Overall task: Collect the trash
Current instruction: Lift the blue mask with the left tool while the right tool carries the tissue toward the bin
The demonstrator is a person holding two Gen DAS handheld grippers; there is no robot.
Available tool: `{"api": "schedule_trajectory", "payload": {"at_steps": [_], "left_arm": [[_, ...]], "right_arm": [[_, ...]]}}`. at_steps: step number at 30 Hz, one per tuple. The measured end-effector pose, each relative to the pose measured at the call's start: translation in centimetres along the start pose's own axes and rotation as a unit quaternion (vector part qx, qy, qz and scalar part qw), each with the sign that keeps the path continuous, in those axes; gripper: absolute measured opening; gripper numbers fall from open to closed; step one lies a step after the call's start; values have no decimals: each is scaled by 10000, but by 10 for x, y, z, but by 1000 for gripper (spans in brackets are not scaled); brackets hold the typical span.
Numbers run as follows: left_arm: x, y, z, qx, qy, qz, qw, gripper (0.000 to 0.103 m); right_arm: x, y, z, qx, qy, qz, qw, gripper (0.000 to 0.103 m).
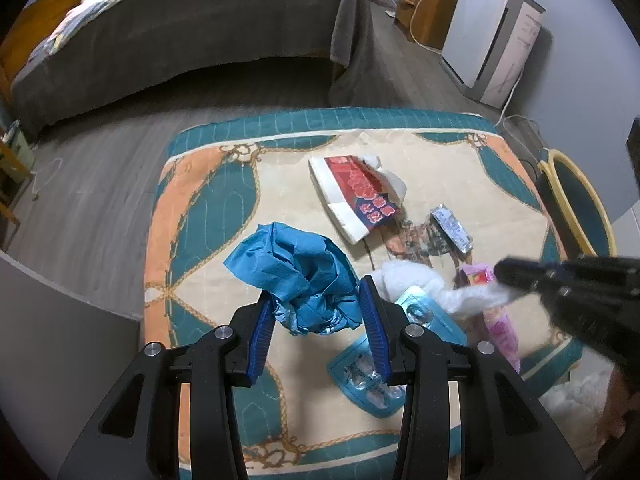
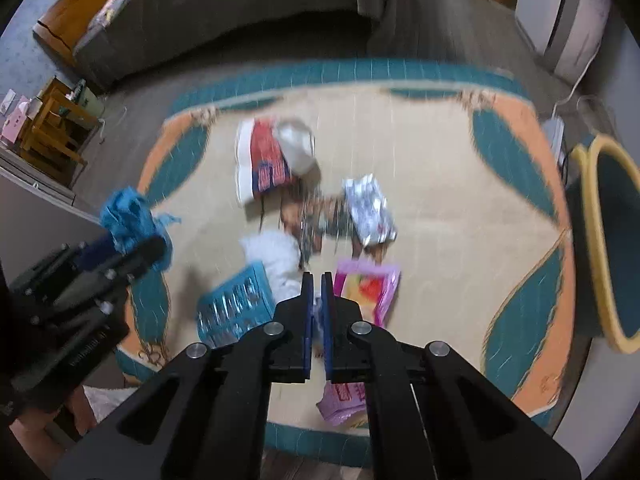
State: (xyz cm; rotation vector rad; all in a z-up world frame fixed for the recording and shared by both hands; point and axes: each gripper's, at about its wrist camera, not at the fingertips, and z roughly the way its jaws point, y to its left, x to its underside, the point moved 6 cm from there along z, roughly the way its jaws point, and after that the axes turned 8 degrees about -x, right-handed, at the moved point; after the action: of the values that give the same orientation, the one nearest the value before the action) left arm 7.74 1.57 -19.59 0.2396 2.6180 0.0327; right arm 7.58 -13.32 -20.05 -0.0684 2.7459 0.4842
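On the table: a cloth-covered table point(image 1: 224, 200), its cover patterned in teal, orange and cream, carries a scatter of litter, with a bed point(image 1: 180, 20) and a white appliance point(image 1: 492, 36) behind it.
Left gripper: the left gripper point(image 1: 316, 308) has its blue-padded jaws set moderately apart and pressed on either side of a crumpled blue wad point(image 1: 296, 276); from the right wrist the wad point(image 2: 128, 220) hangs at the gripper's tip, above the table's left edge.
Right gripper: the right gripper point(image 2: 317, 308) shows its jaws nearly closed, only a narrow slot between the pads, with a strip of white tissue point(image 2: 276, 256) caught in that slot; from the left wrist the tissue point(image 1: 420, 280) stretches from its heap to the dark tip of this gripper.
Red-and-white bag: a flattened paper bag point(image 1: 356, 192) lies near the middle of the cloth, well apart from both grippers.
Silver wrapper: a foil packet point(image 1: 452, 228) rests just right of the bag, over the dark printed motif at the cloth's centre.
Pink wrapper: a pink snack packet point(image 2: 372, 292) sits just beside the right gripper's right finger, partly under it.
Blister tray: a light-blue plastic tray point(image 1: 368, 376) lies flat near the table's front, touching the tissue heap.
Chair: a teal chair with a yellow rim point(image 1: 576, 204) stands at the table's right side.
Focus: the right wrist view is motion-blurred, so finer details there cannot be told.
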Motion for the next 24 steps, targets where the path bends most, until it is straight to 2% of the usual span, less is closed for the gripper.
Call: {"api": "schedule_trajectory", "payload": {"at_steps": [9, 15, 24], "left_arm": [[-6, -2, -9, 7, -149, 53, 9999, 43], [-27, -15, -38, 217, -538, 101, 9983, 43], [-57, -47, -76, 383, -964, 411, 9938, 43]], "right_arm": [[-25, 9, -47, -142, -623, -172, 9978, 3], [-37, 11, -83, -231, -879, -293, 9954, 3], [-55, -21, -157, -117, -1452, -237, 9890, 3]]}}
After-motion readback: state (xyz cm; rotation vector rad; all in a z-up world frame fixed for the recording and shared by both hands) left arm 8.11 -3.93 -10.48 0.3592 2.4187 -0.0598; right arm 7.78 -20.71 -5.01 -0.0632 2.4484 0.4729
